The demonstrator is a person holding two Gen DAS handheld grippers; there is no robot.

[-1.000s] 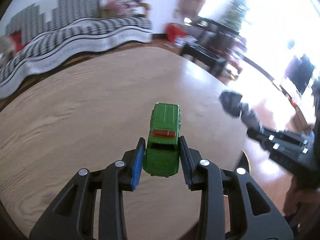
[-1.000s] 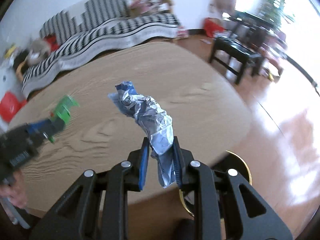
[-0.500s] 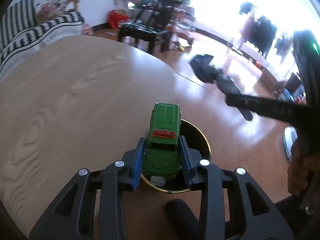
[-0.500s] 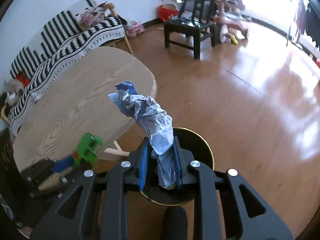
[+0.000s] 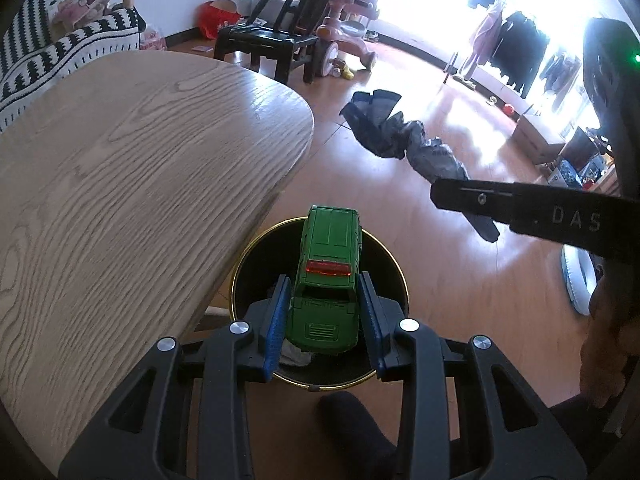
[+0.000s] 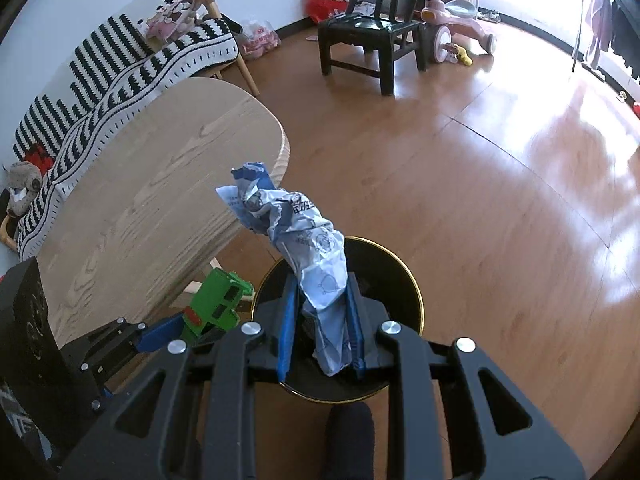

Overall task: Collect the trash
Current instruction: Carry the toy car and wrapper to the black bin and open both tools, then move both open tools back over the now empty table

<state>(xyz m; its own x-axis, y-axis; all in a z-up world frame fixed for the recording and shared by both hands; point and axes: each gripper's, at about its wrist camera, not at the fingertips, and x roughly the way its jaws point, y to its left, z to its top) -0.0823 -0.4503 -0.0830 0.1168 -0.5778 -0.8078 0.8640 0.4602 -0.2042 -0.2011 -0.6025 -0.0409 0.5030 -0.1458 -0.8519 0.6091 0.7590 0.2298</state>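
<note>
My left gripper (image 5: 325,312) is shut on a green toy car (image 5: 326,276) and holds it above a black bin with a gold rim (image 5: 390,264) on the floor. My right gripper (image 6: 325,322) is shut on a crumpled blue and white paper wrapper (image 6: 298,232), also above the bin (image 6: 394,276). The wrapper (image 5: 400,136) and the right gripper's finger (image 5: 516,212) show at the right of the left wrist view. The car (image 6: 218,304) in the left gripper (image 6: 192,320) shows low left in the right wrist view. White trash (image 5: 296,354) lies inside the bin.
A wooden oval table (image 5: 132,184) stands left of the bin, its edge close to the rim. A black chair (image 6: 372,36), a pink ride-on toy (image 6: 456,12) and a striped sofa (image 6: 120,64) stand farther back. A dark foot (image 6: 348,432) is by the bin.
Both grippers swung from over the table to above the bin beside it, each still holding its object. The bin now lies directly under both.
</note>
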